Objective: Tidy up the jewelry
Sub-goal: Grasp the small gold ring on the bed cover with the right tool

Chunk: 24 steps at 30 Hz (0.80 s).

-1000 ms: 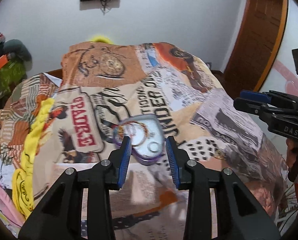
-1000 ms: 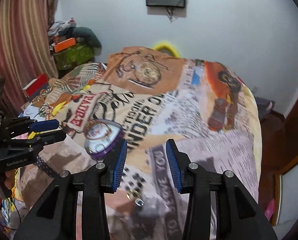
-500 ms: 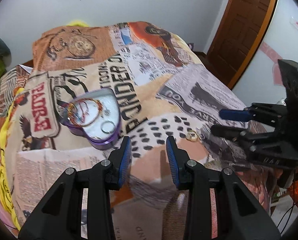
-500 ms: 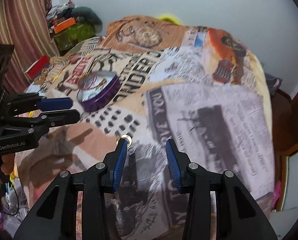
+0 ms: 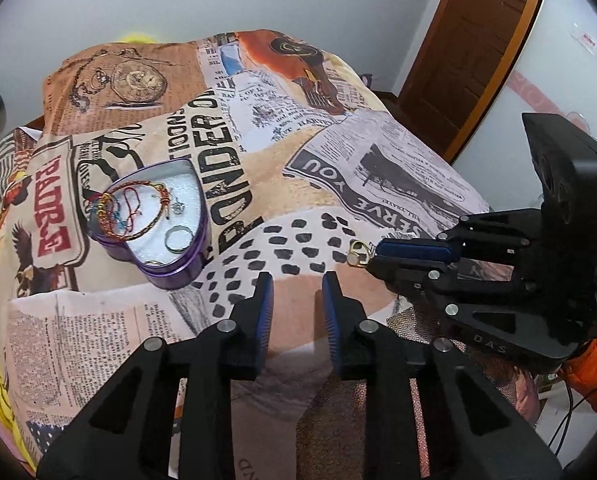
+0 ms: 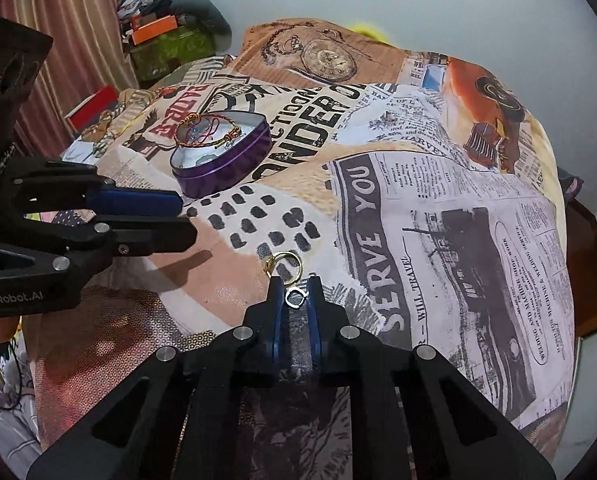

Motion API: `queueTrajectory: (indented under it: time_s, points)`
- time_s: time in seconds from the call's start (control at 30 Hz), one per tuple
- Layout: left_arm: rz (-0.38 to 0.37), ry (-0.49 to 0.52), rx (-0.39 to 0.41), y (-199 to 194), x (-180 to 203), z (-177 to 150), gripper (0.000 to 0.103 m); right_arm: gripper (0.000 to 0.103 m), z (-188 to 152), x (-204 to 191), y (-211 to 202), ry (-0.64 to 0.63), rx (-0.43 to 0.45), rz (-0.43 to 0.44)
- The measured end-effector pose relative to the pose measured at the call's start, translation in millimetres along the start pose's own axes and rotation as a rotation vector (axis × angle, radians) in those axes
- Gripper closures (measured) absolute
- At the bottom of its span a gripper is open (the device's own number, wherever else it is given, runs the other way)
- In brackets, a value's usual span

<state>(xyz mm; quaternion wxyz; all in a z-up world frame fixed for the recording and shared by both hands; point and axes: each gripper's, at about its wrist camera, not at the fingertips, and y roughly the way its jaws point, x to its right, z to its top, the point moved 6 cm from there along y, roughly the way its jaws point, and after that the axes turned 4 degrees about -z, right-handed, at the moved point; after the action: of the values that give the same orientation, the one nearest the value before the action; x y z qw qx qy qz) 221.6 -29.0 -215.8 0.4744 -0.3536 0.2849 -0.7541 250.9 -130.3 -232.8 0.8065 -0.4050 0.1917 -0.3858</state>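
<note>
Both cameras ride low over the bed, each peering forward along its own black fingers. The left wrist view looks across the newspaper-print bedspread (image 5: 258, 148) toward the wall and wooden door (image 5: 482, 40), with the purple heart-shaped tin (image 5: 154, 224) close ahead to its left. The right wrist view faces the same wall and the curtain (image 6: 70, 40), the tin (image 6: 222, 156) farther off. Both share the tin, the spotted patch beside it, and each other's gripper.
</note>
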Motion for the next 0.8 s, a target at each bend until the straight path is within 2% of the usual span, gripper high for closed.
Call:
queueTrajectory:
  time_s: [0.33,0.8]
  points:
    - [-0.04,0.063,-0.031,16,27,6,0.081,0.093,1,19,-20,0.076,0.032,0.004]
    - [-0.02,0.127,-0.085,43,43,15,0.081,0.093,-3,45,-31,0.124,0.064,-0.028]
